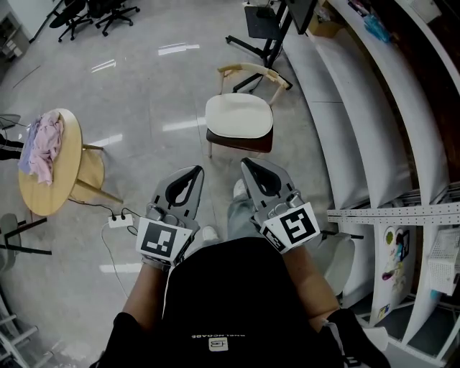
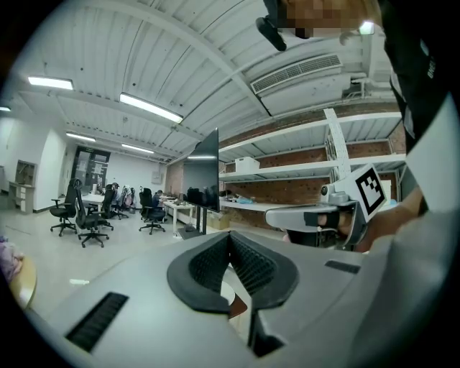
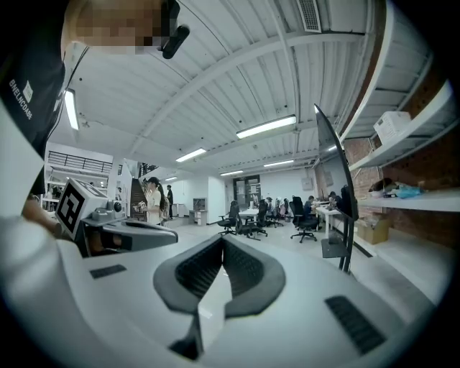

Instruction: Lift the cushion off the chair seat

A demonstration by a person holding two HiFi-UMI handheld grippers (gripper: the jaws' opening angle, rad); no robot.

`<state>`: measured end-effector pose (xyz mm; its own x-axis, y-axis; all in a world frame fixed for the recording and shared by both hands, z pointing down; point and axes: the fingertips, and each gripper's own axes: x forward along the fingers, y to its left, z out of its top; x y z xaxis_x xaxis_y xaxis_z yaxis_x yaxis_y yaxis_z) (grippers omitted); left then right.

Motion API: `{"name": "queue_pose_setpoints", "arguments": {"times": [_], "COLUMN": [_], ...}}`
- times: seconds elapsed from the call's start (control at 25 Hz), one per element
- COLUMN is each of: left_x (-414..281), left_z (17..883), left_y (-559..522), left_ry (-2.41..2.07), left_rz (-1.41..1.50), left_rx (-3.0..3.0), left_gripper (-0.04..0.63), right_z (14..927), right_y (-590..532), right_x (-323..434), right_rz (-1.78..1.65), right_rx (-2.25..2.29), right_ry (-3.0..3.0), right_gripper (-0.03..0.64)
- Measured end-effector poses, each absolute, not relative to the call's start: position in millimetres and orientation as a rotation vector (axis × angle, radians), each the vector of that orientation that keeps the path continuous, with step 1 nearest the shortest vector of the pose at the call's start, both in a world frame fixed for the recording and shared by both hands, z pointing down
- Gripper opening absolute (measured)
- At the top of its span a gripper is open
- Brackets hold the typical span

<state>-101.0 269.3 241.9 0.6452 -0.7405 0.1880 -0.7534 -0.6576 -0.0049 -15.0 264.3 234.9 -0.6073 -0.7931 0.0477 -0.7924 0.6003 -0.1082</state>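
Observation:
A cream cushion lies on the seat of a wooden chair out on the floor ahead of me in the head view. My left gripper and right gripper are held side by side short of the chair's near edge, both pointing toward it and apart from it. Each has its jaws closed tip to tip with nothing between them, as the left gripper view and right gripper view also show. Below the left jaws a sliver of the cushion shows.
A round wooden table with a pink cloth stands at the left, a power strip and cable on the floor beside it. White shelving runs along the right. A monitor stand and office chairs are farther off.

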Motion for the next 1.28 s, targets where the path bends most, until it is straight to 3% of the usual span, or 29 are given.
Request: {"name": "queue_pose_setpoints", "arguments": {"times": [1.28], "left_x": [-39], "left_z": [284], "left_y": [33], "left_ry": [-1.451], "left_rz": [0.419], "left_rx": [2.536], "left_gripper": [0.012], "right_z": [308], "right_y": [5], "right_x": [60], "right_rz": [-0.465], "right_rx": [-1.145], "right_ry": [2.951], "right_gripper": [0.012]}}
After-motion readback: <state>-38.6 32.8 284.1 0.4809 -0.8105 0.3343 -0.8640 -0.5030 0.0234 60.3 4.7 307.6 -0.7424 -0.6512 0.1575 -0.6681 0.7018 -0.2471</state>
